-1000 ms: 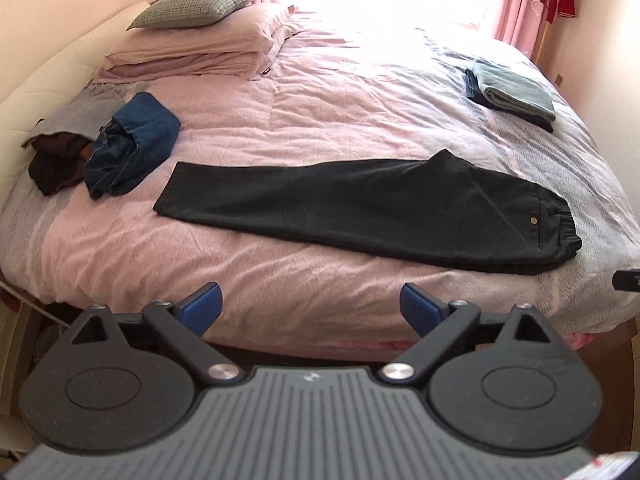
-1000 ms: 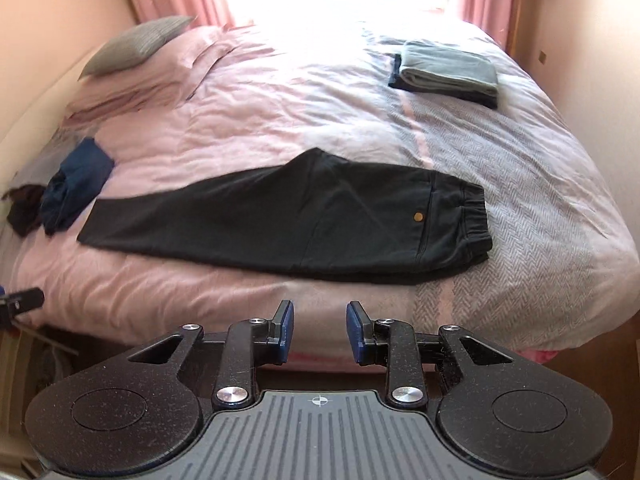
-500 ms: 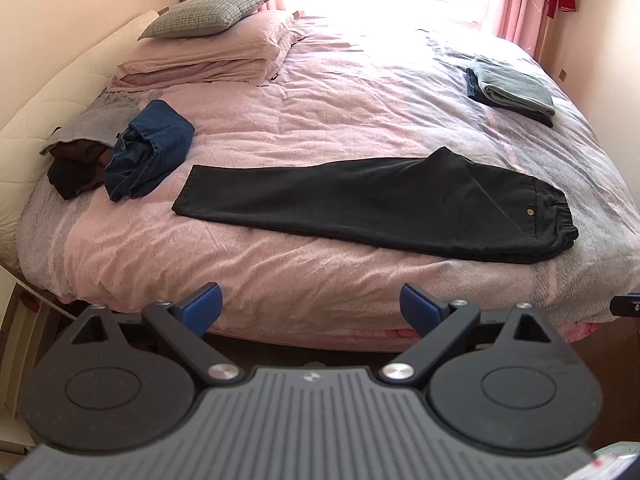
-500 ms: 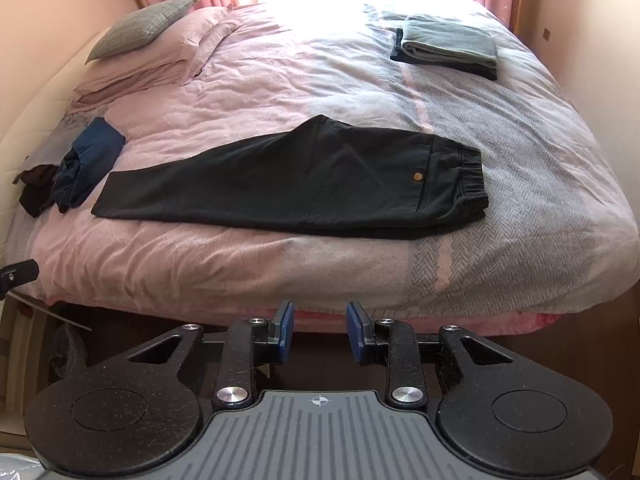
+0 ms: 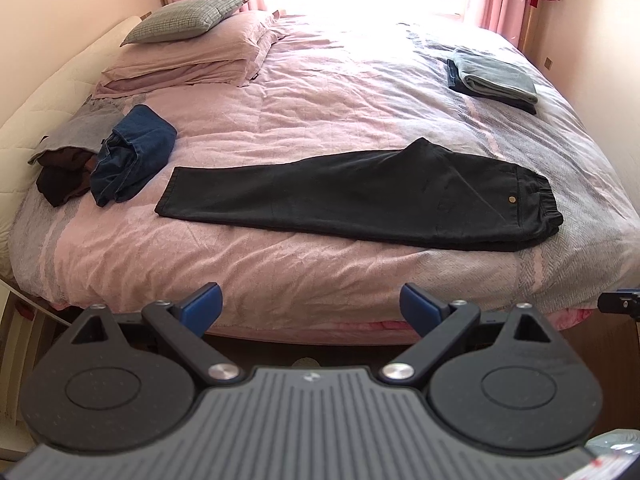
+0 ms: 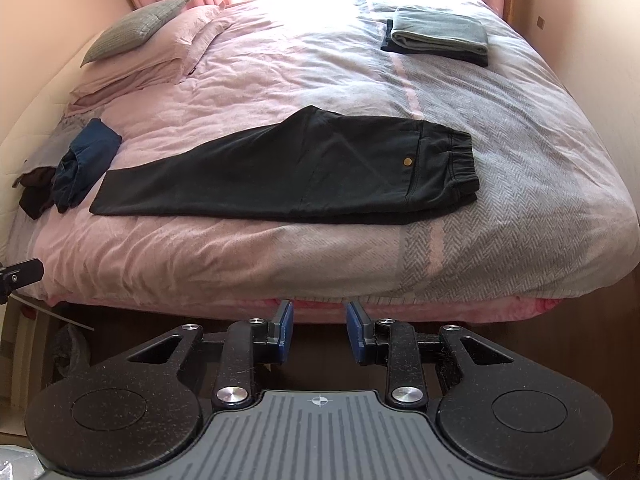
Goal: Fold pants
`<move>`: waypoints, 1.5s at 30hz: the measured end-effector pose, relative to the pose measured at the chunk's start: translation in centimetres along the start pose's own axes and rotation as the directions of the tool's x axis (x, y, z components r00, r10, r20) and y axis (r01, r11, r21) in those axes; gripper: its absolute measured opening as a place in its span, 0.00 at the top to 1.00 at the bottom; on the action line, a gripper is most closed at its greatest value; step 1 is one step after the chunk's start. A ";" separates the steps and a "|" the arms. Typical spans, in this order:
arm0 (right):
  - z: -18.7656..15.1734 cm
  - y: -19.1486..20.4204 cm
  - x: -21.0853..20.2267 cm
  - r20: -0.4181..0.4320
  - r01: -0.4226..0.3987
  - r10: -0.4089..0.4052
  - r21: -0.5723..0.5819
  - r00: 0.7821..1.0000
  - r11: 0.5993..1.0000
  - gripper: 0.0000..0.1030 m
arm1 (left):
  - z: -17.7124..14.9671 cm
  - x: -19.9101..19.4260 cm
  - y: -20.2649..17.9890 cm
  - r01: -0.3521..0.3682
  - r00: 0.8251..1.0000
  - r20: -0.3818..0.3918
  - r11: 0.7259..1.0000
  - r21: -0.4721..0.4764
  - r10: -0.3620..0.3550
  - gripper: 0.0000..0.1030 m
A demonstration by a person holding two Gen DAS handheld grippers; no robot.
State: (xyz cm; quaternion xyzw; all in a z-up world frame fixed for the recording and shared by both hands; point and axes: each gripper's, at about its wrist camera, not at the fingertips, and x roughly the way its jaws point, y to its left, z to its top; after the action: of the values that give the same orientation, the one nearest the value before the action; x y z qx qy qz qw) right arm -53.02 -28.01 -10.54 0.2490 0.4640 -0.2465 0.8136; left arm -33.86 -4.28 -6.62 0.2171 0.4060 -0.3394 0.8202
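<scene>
The black pants (image 5: pixel 360 196) lie flat near the front edge of the bed (image 5: pixel 280 272), folded leg on leg, long axis running side to side with the waistband pointing right and the cuffs left. Crumpled jeans (image 5: pixel 132 156) sit just past the cuffs, and a folded stack (image 5: pixel 494 80) is well apart at the far right. Both grippers hang off the bed's front edge grasping nothing: left gripper (image 5: pixel 311 306) fingers spread wide, right gripper (image 6: pixel 320 330) fingers released, with a narrower gap.
</scene>
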 end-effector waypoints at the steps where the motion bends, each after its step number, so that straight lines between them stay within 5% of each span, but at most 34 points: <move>1: 0.1 -0.1 0.0 -0.001 -0.001 0.001 0.002 1.000 1.000 0.74 | 0.1 0.0 -0.2 0.000 1.000 0.000 1.000 0.001 0.000 0.09; 26: 4.0 0.6 3.6 -0.043 0.023 -0.022 0.036 0.999 0.999 0.73 | 3.5 4.7 0.7 0.014 0.999 -0.044 1.000 0.017 -0.013 0.09; 33: 7.5 3.1 7.0 -0.045 0.044 -0.041 0.060 0.998 0.997 0.73 | 6.4 9.0 5.1 0.084 0.995 -0.046 0.996 -0.027 -0.085 0.09; 37: 10.1 5.0 9.1 0.029 -0.024 0.022 0.093 0.999 0.995 0.73 | 8.6 12.7 9.7 0.117 0.992 -0.040 0.987 -0.109 -0.122 0.10; 45: 14.6 9.3 17.9 0.035 0.011 -0.016 0.135 0.999 0.991 0.71 | 10.1 25.0 22.2 0.148 0.981 -0.067 0.920 -0.363 -0.184 0.24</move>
State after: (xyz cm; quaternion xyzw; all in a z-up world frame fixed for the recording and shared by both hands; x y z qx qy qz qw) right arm -29.85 -33.29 -18.09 0.2959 0.4331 -0.2872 0.8015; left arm -1.35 -5.20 -19.37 0.0463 0.5182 -0.3173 0.7928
